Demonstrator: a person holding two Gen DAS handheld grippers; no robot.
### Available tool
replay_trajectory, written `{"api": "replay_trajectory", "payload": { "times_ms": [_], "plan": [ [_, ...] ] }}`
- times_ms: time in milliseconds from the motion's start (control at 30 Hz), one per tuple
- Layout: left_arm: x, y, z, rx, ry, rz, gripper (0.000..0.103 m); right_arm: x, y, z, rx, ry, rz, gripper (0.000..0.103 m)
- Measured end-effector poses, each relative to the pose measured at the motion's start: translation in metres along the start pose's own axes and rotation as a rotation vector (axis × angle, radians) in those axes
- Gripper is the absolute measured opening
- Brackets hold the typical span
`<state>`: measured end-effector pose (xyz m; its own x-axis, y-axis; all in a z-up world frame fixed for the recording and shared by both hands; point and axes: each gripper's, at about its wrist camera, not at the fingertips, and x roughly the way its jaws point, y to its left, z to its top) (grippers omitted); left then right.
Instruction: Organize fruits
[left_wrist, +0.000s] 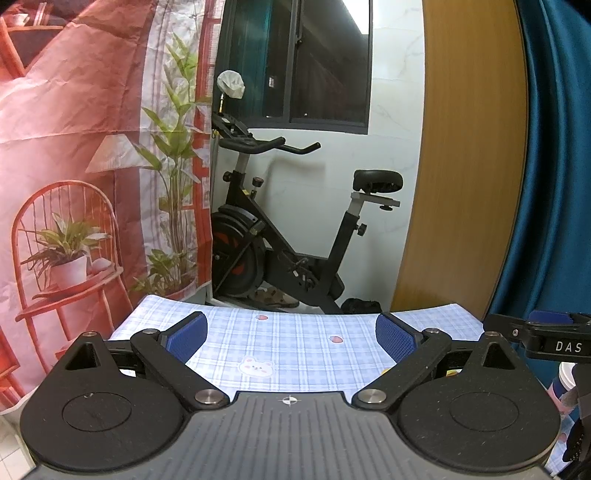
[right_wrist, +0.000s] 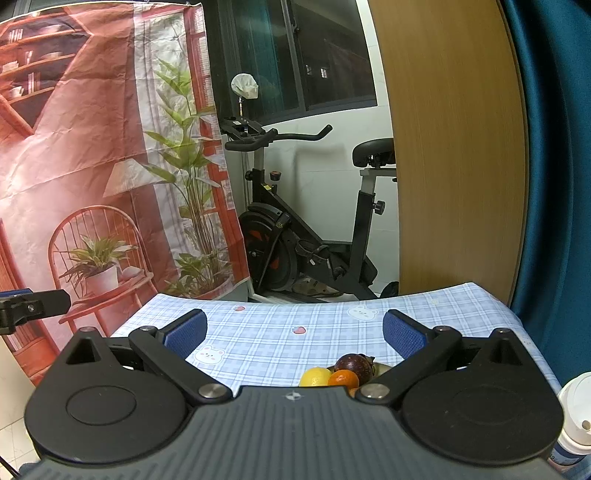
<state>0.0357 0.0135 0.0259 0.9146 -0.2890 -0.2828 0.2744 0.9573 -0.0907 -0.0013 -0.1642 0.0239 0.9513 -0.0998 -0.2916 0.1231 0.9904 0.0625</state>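
In the right wrist view a small pile of fruit lies on the checked tablecloth (right_wrist: 280, 332) just ahead of the gripper body: a yellow lemon (right_wrist: 314, 376), an orange (right_wrist: 343, 379) and a dark purple mangosteen (right_wrist: 354, 364), on what looks like a plate whose rim (right_wrist: 382, 366) barely shows. My right gripper (right_wrist: 295, 334) stands open above and behind them, nothing between its blue pads. My left gripper (left_wrist: 291, 334) is open too, over bare cloth (left_wrist: 288, 343). A sliver of yellow (left_wrist: 386, 370) peeks past its right finger. The right gripper's finger (left_wrist: 546, 328) shows at the left view's right edge.
The table's far edge is close ahead; beyond it stands a black exercise bike (left_wrist: 280, 236). A printed red backdrop (left_wrist: 74, 166) hangs left, a wooden panel (left_wrist: 465, 166) and a blue curtain (left_wrist: 557, 166) right. A white-capped bottle (right_wrist: 576, 413) stands at the right edge.
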Motion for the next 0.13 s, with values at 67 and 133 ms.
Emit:
{"api": "replay_trajectory", "payload": {
  "times_ms": [67, 133],
  "plan": [
    [-0.0003, 0.0002, 0.0005, -0.002, -0.002, 0.0, 0.099, 0.0002, -0.0003, 0.0002, 0.0, 0.001, 0.001, 0.103],
    [0.0, 0.0005, 0.0009, -0.005, -0.001, 0.0, 0.099, -0.0001, -0.0009, 0.0007, -0.001, 0.002, 0.001, 0.103]
  ]
}}
